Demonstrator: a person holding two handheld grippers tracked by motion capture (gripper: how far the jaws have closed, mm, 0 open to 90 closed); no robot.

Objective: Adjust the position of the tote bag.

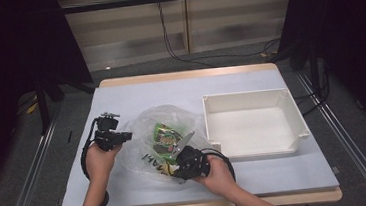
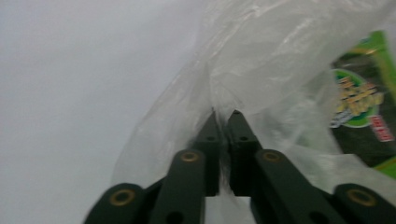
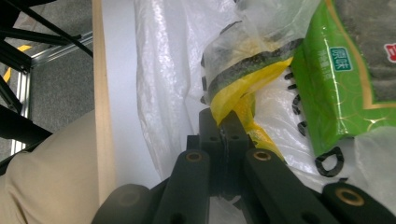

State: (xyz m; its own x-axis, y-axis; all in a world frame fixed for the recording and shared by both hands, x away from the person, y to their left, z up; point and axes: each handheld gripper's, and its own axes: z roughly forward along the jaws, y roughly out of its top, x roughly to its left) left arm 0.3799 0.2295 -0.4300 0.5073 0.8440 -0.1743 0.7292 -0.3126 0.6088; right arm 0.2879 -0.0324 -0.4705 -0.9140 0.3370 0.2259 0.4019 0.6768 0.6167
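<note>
Nearest the camera in the high view, the person's forearms are coming in over the table's (image 1: 120,96) front edge, and the right gripper (image 1: 182,167) is sitting lowest, at the near end of the clear plastic bag (image 1: 145,121). In the right gripper view its jaws are standing closed, pinching the bag's yellow-and-black printed edge (image 3: 243,88) between the tips. A little farther in and to the left, the left gripper (image 1: 123,137) is pressing against the bag's left side; in the left gripper view its jaws are standing almost together, with a fold of the clear film (image 2: 219,93) running into the narrow gap between the tips, so it is gripping the bag too.

Between the two grippers, inside the bag, the green snack packet (image 1: 166,137) is lying flat on the table, its long axis running from the near right toward the far left. It is lying just beyond the right gripper's tips and to the right of the left gripper's; the right hand is the nearer of the two.

Judging from this, the two grips are holding the bag's mouth, and the coming move is turning on pulling those edges apart, left and right, so the packet is freed.

Farther off to the right, well apart from the bag, the white tray (image 1: 292,116) is standing unfilled.
</note>
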